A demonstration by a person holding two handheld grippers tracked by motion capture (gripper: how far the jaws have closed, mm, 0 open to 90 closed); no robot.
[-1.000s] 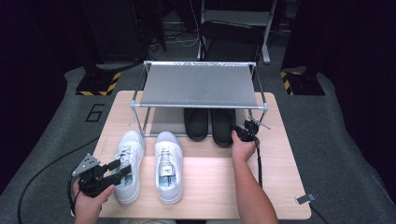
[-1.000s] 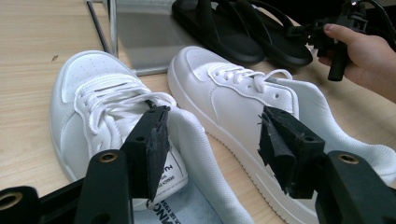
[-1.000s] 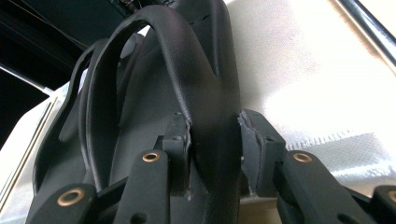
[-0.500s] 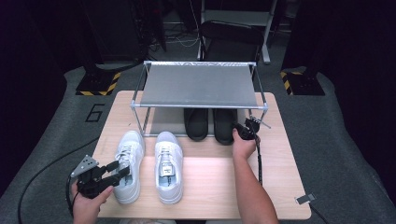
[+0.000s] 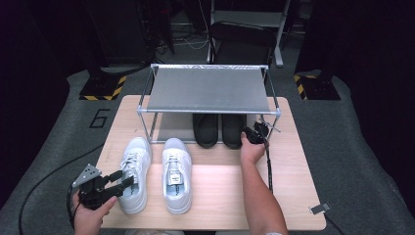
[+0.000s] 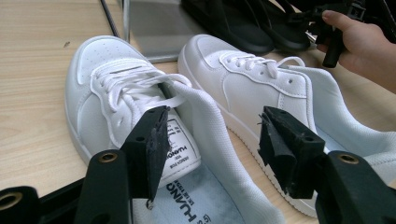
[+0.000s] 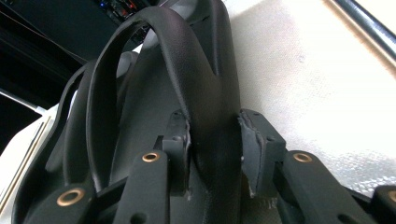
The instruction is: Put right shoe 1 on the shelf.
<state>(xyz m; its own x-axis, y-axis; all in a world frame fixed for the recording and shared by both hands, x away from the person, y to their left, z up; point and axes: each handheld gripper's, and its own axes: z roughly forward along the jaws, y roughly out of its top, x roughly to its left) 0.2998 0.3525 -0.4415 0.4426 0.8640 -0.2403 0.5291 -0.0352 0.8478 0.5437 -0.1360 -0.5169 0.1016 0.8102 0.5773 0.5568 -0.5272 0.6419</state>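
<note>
The black sandal point(image 7: 196, 93) lies on the lower shelf of the shoe rack point(image 5: 208, 90), and the right gripper point(image 7: 214, 149) has its jaws clenched on the strap where it arches up from the footbed, one pad on each face of the band. That grip looks chosen because the strap is the one raised, thin part a two-jaw tool can pinch while the sole lies flat under the low top shelf; my reading is that the sandal is being seated beside its mate or is about to be let go. The sandal is matte black with a pebbled rubbery skin, the strap a broad curved loop, and its twin point(image 5: 205, 129) lies touching it on the side away from the gripper. Under both, just ahead of the jaws, is the pale grey fabric of the shelf. Farther out, the left gripper point(image 6: 212, 140) hangs with its jaws released and apart, straddling nothing, just above the heel opening of the near white sneaker point(image 6: 135, 116), whose tongue label and printed insole sit right between and below the pads; it seems poised to take that collar. The second white sneaker point(image 6: 261, 88) stands just beyond it, parallel, both toes pointing toward the rack on the wooden table point(image 5: 293, 171).
</note>
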